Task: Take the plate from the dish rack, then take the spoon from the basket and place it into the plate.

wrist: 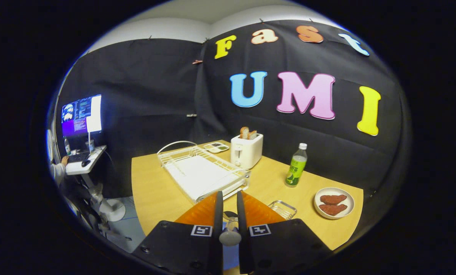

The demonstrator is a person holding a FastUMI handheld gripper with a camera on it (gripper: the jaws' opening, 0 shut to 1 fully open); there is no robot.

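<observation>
Plainly, the spoon (230, 236) sat between my two fingers, down near their roots. Its long axis ran along the fingers, pointing forward and away from me. A rounded grey end lay closest to me and the slim rest of it reached toward the fingertips, where it got too dark to make out; I could not tell which end was the bowl. My gripper (229, 194) was drawn nearly closed, with only a narrow slot left between the fingers. The spoon filled that slot, both inner faces against it.

Just right of my fingertips, low on the wooden table (155, 191), lay the small clear basket (282, 209). Straight ahead of the fingertips and slightly left stood the white dish rack (203, 172), its long side running away from me on a diagonal, its wire handle arched over the far end. Its near corner stood just beyond my fingertips, the closest thing in front of me.

Beyond the rack stood a white toaster (246, 151) with bread slices (247, 133) poking out, and a small flat tray (216, 147) just left of it. Farther right stood an upright green bottle (296, 165). Nearer than that, right of the basket, was a white plate (317, 198) carrying two reddish pieces.

Far off to my left, a lit monitor (81, 114) stood on a small desk, and a person's hand (64, 160) rested by the keyboard.
</observation>
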